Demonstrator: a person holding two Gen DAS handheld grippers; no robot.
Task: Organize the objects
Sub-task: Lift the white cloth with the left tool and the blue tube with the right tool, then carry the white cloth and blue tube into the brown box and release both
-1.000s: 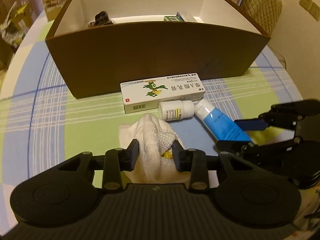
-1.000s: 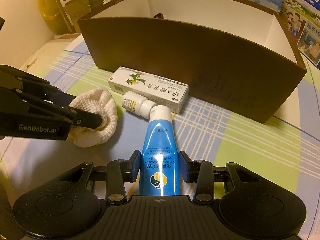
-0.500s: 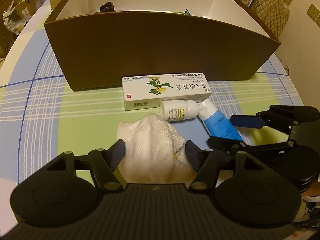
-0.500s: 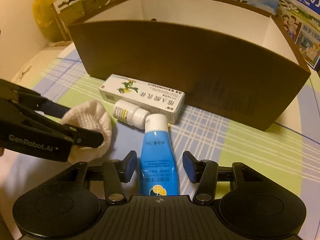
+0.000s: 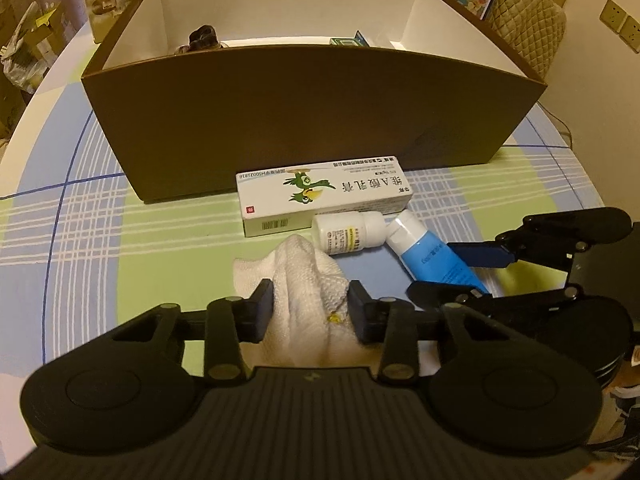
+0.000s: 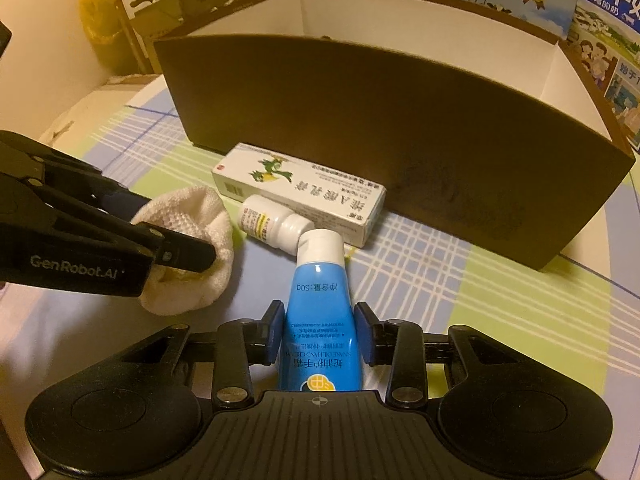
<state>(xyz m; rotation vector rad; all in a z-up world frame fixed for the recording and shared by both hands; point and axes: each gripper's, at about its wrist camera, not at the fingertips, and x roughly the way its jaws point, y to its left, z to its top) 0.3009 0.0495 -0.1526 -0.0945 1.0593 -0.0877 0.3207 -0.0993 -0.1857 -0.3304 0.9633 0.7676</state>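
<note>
A crumpled white cloth [image 5: 308, 276] lies on the checked tablecloth, and my left gripper [image 5: 310, 308] is shut on it, a finger pressing each side. A blue hand-cream tube [image 6: 320, 280] with a white cap lies pointing at the box, with my right gripper [image 6: 319, 330] shut on its body. A small white pill bottle [image 5: 348, 234] lies on its side, touching the tube's cap. Behind it, a white medicine carton [image 5: 320, 196] rests against the brown box [image 5: 304, 112]. The right wrist view shows the left gripper [image 6: 168, 228] on the cloth [image 6: 192, 216].
The brown box is open-topped with white inner walls and holds a dark object [image 5: 202, 36] and a small green pack [image 5: 348, 41]. Cartons and printed packaging stand behind it. The round table's edge [image 5: 24, 128] curves at the left.
Both grippers stood open half a second ago. The left has since closed on the cloth and the right on the blue tube. Both views have drawn back slightly from the box.
</note>
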